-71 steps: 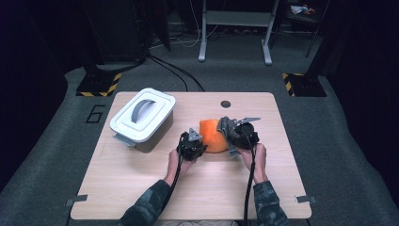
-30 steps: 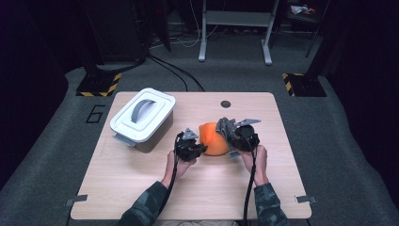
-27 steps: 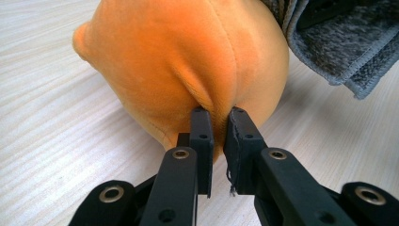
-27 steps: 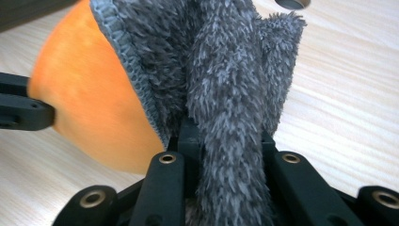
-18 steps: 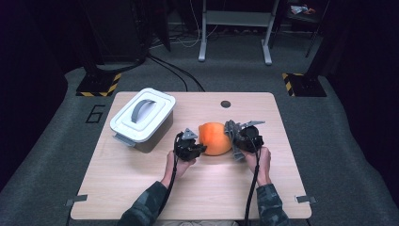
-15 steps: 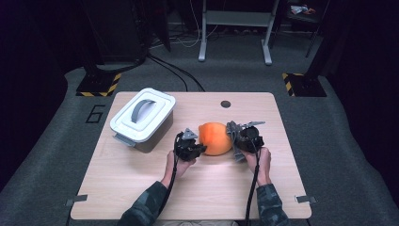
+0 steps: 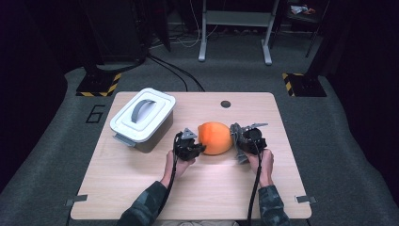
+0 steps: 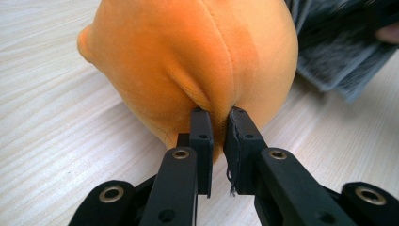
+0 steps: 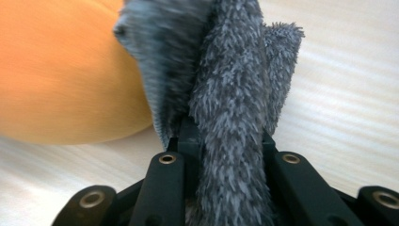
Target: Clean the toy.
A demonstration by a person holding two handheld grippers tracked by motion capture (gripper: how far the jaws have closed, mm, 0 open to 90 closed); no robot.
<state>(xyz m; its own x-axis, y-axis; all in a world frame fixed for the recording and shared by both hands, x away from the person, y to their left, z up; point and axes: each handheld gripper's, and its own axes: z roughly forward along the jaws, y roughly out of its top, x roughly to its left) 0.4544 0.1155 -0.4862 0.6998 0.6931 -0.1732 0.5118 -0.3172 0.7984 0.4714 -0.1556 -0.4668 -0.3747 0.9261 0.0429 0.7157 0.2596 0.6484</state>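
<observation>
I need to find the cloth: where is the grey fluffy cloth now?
In the high view the grey cloth is right of centre, clamped in the right gripper against the orange plush toy.

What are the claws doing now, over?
Left claw pinching orange plush. Right claw clamping grey fuzzy cloth against it. White lidded box well aside.

The plush toy lies on the desk between the left claw and right claw. A lidded container stands left of the left claw, farther back.
</observation>
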